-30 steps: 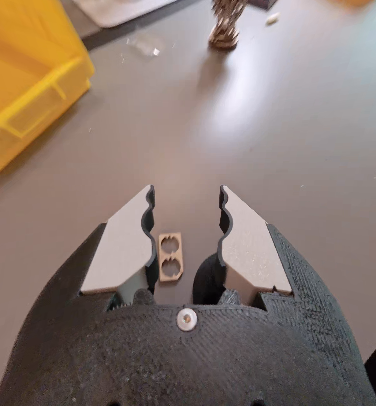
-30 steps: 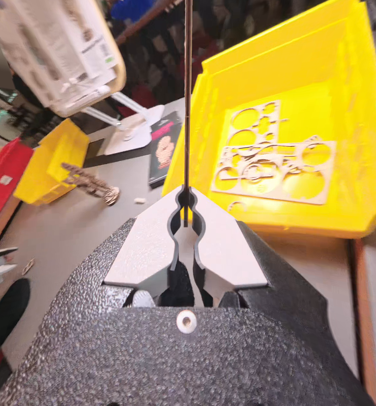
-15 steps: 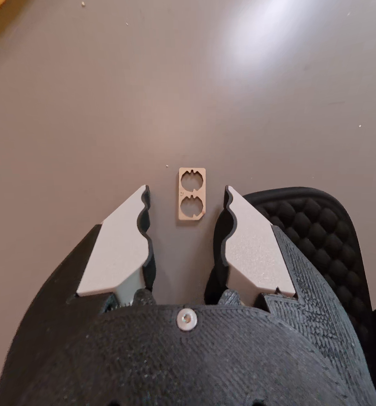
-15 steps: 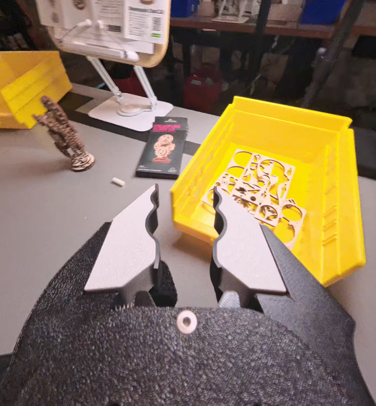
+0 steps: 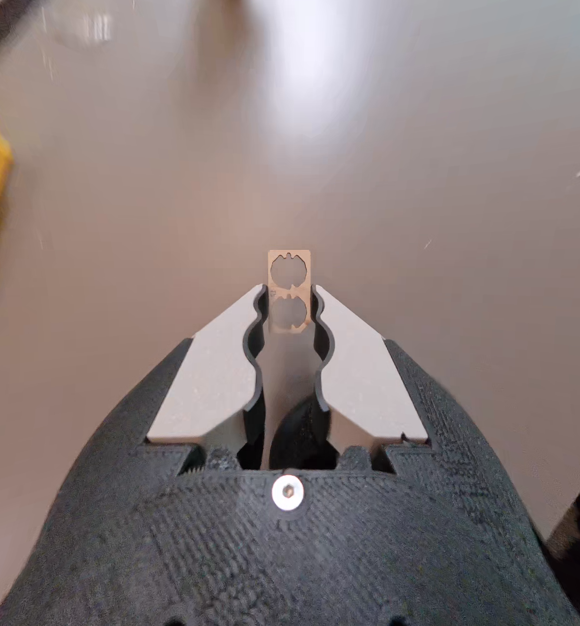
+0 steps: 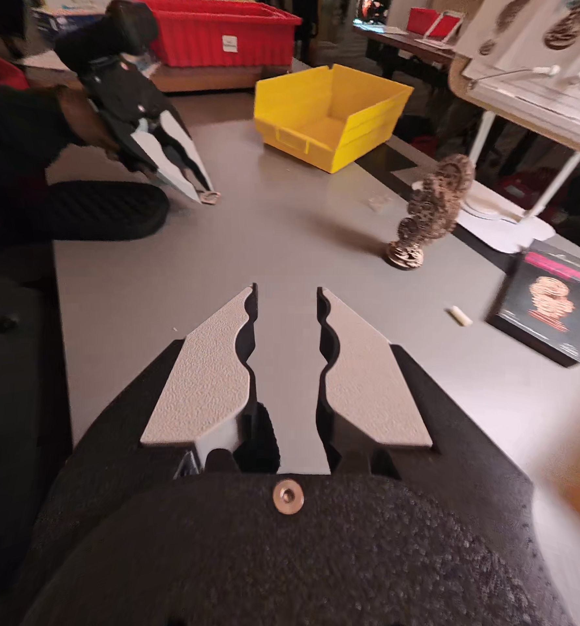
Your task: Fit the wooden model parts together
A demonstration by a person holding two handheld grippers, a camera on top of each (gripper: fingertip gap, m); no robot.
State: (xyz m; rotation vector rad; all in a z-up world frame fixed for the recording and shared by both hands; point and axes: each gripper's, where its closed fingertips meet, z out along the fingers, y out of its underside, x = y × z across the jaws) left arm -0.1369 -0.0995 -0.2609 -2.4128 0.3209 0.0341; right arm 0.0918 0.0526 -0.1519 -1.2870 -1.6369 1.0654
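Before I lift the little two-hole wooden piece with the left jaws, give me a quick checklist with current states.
1. Two-hole wooden piece sits between the left gripper pads: ok.
2. Both pads against its long edges: ok.
3. Grip centred: not ok; only its near half is caught, the far half sticks out.
4. Piece clear of the table: cannot tell.
5. Right gripper open and empty: ok.
6. Wooden model upright, away from both grippers: ok.

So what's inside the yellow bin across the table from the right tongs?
The yellow bin looks empty: its bare yellow floor and inner walls show in the right wrist view. The strip of floor just behind its near front wall is hidden by that wall, so something flat there can't be ruled out.
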